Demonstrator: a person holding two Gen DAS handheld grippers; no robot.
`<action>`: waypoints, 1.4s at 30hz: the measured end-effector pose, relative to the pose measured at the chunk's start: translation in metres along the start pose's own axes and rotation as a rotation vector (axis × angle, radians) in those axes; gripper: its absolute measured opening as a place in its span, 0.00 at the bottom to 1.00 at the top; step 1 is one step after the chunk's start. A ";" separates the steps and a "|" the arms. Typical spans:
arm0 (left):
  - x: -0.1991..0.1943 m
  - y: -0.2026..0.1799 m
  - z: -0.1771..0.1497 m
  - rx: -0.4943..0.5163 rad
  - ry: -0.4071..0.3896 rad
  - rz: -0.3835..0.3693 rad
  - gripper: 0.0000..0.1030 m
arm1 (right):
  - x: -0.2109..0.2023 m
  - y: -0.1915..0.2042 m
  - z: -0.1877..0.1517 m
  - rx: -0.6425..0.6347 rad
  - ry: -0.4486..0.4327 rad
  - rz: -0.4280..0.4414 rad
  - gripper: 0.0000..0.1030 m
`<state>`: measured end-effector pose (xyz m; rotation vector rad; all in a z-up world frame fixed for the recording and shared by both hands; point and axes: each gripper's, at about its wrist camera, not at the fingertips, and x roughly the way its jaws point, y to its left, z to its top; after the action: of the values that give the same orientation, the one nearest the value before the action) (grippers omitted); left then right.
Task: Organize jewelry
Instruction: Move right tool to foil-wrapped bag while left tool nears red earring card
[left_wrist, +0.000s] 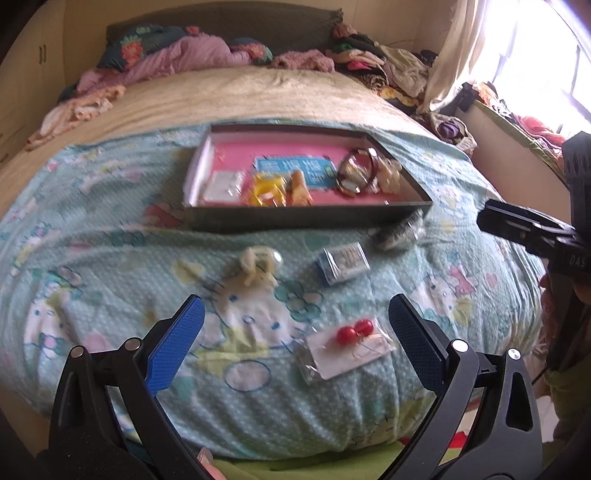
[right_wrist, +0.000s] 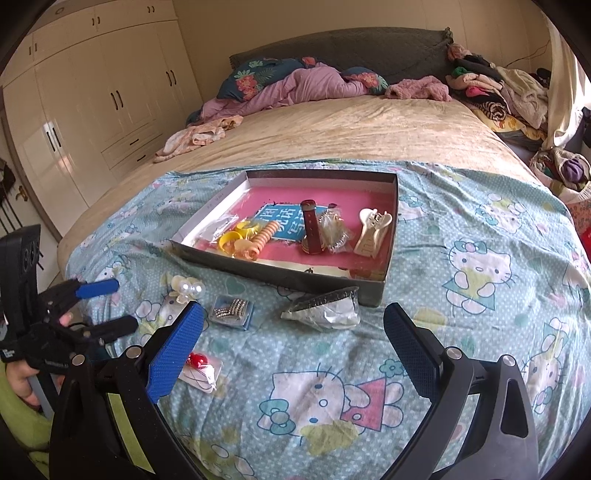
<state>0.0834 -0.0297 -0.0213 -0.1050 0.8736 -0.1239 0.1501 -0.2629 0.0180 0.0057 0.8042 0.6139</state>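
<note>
Several pieces already lie in the shallow pink-lined cardboard box (right_wrist: 391, 221), while the bagged red bead earrings (left_wrist: 354, 330) and three more wait on the bed (right_wrist: 424, 122), both hand-held grippers spread empty.

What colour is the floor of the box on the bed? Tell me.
Pink, under a blue printed card; the box shows best in the right wrist view.

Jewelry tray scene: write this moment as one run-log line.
left claw: open, over red earrings | right claw: open, empty | tray: partly filled
</note>
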 end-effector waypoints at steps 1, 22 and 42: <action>0.005 -0.003 -0.003 -0.001 0.018 -0.013 0.91 | 0.001 -0.001 -0.001 0.003 0.003 -0.001 0.94; 0.073 -0.025 -0.027 -0.057 0.193 -0.017 0.91 | 0.058 -0.020 -0.014 0.028 0.122 -0.009 0.94; 0.042 -0.031 -0.025 0.011 0.080 -0.040 0.72 | 0.130 -0.011 -0.017 -0.023 0.156 -0.094 0.84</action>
<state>0.0894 -0.0677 -0.0646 -0.1074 0.9512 -0.1714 0.2132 -0.2087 -0.0837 -0.1014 0.9429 0.5388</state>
